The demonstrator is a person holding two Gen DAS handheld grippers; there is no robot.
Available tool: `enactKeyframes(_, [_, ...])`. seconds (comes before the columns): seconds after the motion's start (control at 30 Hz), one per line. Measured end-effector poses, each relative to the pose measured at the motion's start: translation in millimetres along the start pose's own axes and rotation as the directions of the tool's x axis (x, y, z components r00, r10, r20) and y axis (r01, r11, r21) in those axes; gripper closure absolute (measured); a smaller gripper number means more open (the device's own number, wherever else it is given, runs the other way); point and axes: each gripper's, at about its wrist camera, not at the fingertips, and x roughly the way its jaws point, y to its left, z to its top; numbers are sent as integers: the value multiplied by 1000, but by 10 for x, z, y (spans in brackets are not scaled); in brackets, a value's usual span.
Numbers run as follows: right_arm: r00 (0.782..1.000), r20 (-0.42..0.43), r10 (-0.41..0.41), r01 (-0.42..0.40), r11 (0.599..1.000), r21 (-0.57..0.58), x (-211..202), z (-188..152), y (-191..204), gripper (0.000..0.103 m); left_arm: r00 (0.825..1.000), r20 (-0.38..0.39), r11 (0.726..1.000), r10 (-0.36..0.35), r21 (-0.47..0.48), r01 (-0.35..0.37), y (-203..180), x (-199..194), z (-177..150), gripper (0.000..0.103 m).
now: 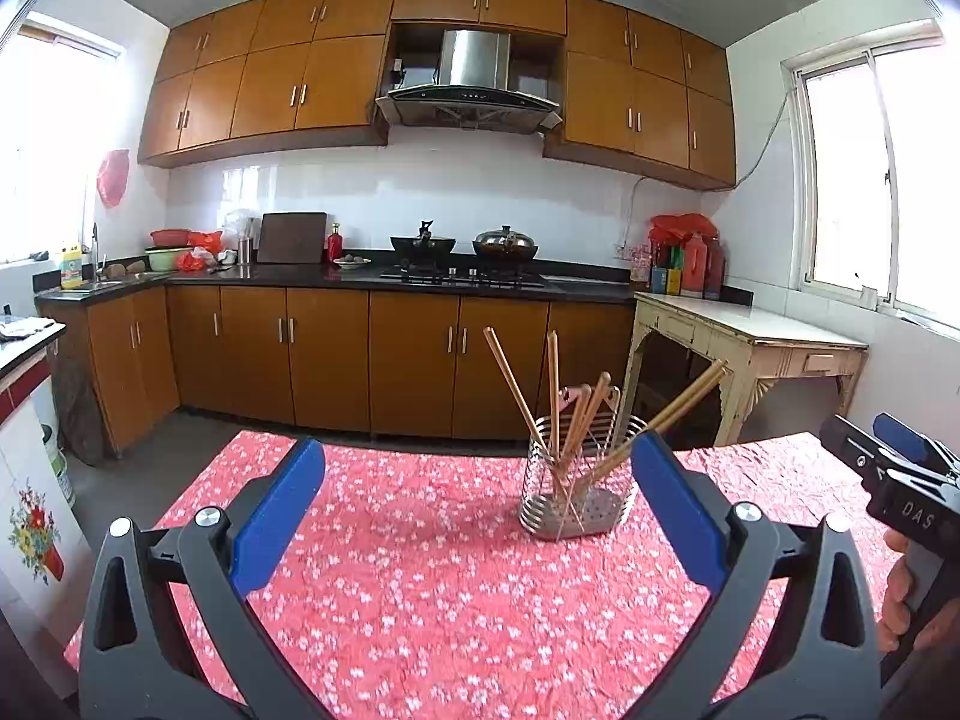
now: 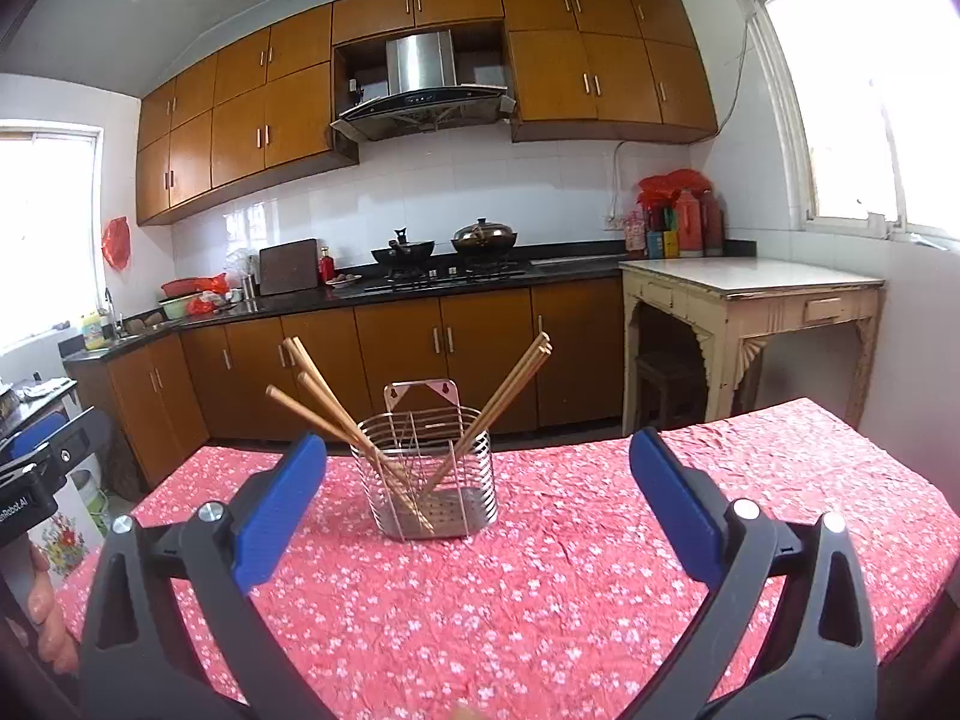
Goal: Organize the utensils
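Note:
A wire utensil holder (image 1: 576, 495) (image 2: 433, 483) stands upright on the table with the red flowered cloth (image 1: 420, 570) (image 2: 540, 570). Several wooden chopsticks (image 1: 555, 396) (image 2: 336, 414) lean in it, fanned left and right. My left gripper (image 1: 477, 480) stands open, its blue pads wide apart, nothing between them; the holder sits just ahead, close to the right pad. My right gripper (image 2: 477, 477) is open and empty too, with the holder ahead between its fingers, nearer the left one. Each gripper shows at the edge of the other's view, held by a hand.
Beyond the table's far edge runs a kitchen counter (image 1: 360, 282) with a stove, pans (image 1: 504, 243) and a sink at the left. A pale wooden side table (image 2: 750, 294) stands at the right under a window. A white appliance (image 1: 30, 480) is at the left.

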Motion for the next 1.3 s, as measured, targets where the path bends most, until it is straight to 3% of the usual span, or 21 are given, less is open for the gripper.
enactKeyframes(0.17, [1000,6,-14,14,1000,-21,-146,-193,113,4,1000,0,1000,14,-9,-14,-39,-95,-215,2])
enactKeyframes(0.4, [999,16,-40,41,995,-92,-261,-371,247,4,997,10,995,79,66,-80,-127,-190,-424,2])
enactKeyframes(0.83, [1000,30,0,3,997,-78,-445,-584,154,4,999,-22,998,44,34,-43,-46,-340,-643,2])
enactKeyframes(1.3, [999,33,0,3,997,-82,-461,-697,164,4,999,-4,998,42,52,-41,-58,-394,-706,2])
